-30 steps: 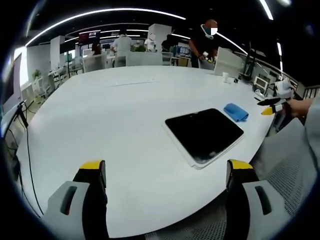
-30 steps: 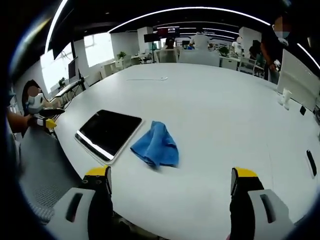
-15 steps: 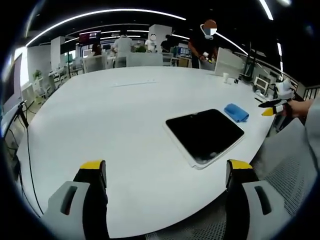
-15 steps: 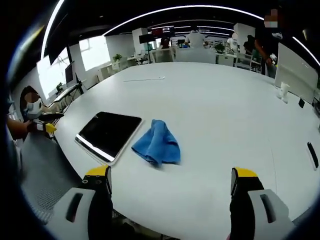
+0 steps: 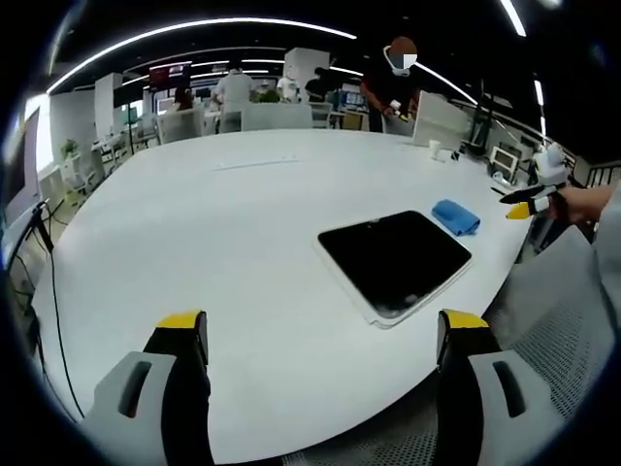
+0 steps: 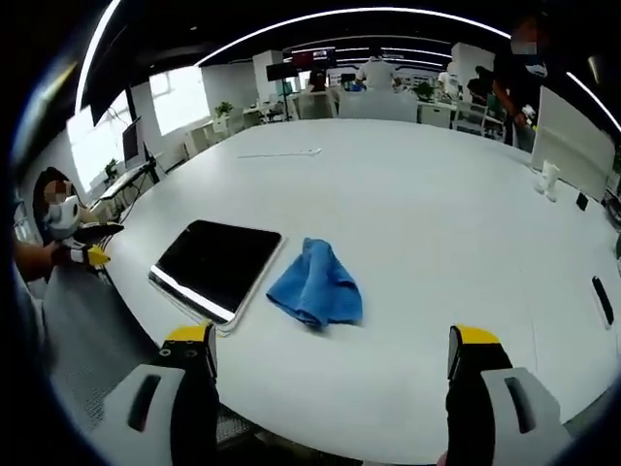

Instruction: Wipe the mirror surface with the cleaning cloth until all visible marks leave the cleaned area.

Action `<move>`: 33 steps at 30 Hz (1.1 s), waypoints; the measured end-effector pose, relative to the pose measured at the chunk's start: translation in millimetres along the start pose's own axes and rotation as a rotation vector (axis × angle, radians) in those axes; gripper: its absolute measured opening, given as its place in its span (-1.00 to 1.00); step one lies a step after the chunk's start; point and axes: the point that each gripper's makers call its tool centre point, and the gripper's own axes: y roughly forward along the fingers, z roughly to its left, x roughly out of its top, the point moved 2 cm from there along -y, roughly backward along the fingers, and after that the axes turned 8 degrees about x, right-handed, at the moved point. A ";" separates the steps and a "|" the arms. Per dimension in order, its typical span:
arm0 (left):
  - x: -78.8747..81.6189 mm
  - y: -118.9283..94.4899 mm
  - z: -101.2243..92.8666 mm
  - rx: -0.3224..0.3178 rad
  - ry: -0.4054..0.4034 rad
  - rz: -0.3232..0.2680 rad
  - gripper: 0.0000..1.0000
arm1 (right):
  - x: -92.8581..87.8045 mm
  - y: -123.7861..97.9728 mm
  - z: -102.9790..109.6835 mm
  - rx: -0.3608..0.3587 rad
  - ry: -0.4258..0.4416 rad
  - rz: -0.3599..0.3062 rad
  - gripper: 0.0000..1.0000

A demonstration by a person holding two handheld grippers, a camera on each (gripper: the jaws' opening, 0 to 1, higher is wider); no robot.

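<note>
Mirror [image 6: 215, 264] and blue cleaning cloth [image 6: 316, 283] lie side by side, unlabelled; both hand-held grippers gape wide, empty

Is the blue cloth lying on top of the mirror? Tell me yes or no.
No: in the right gripper view the blue cloth lies crumpled on the white table beside the mirror, off its dark surface.

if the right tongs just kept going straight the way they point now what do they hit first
Most likely the blue cleaning cloth, which lies crumpled on the white table just left of centre ahead of the open right tongs. The mirror sits further left, off that line. Depth is hard to judge, so they might meet bare table first.
</note>
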 end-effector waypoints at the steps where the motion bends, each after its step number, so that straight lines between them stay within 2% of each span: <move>1: 0.3 -0.1 -0.5 -0.003 -0.001 -0.001 0.94 | 3.8 0.1 0.6 0.001 0.006 -0.006 0.97; 3: 1.5 -0.5 -1.4 -0.007 0.001 -0.009 0.94 | 14.4 -0.6 3.6 -0.006 0.011 -0.010 0.96; 5: 0.6 0.3 -1.9 -0.012 0.002 -0.006 0.94 | 24.4 -0.4 4.7 -0.011 0.006 0.003 0.82; 10: -1.3 0.7 -3.3 -0.020 0.010 0.006 0.94 | 49.5 6.5 6.5 -0.004 0.042 0.006 0.81; 14: -2.1 0.6 -5.3 -0.027 0.021 0.014 0.94 | 58.2 16.8 11.5 0.012 0.036 0.056 0.67; 16: -2.2 0.4 -4.8 -0.023 0.018 0.016 0.94 | 55.8 21.7 19.1 0.056 0.067 0.115 0.45; 17: -2.4 0.5 -4.1 -0.019 0.016 0.017 0.94 | 56.7 24.6 19.4 0.050 0.076 0.130 0.41; 20: -1.4 1.1 -5.1 -0.027 0.015 0.012 0.94 | 59.8 34.0 21.7 0.057 0.065 0.146 0.40; 22: -4.6 2.0 -6.2 -0.038 0.008 0.030 0.97 | 57.0 40.8 19.6 0.053 0.040 0.171 0.35; 24: -5.1 2.2 -3.0 -0.023 0.000 0.034 0.97 | 53.0 47.9 17.2 0.054 0.044 0.194 0.28; 28: -6.8 2.8 -3.6 -0.029 0.013 0.042 0.95 | 39.1 65.6 10.4 0.064 0.063 0.246 -0.06; 33: -9.9 3.9 -0.3 -0.017 0.004 0.052 0.95 | 27.0 88.5 5.4 0.070 0.089 0.276 -0.22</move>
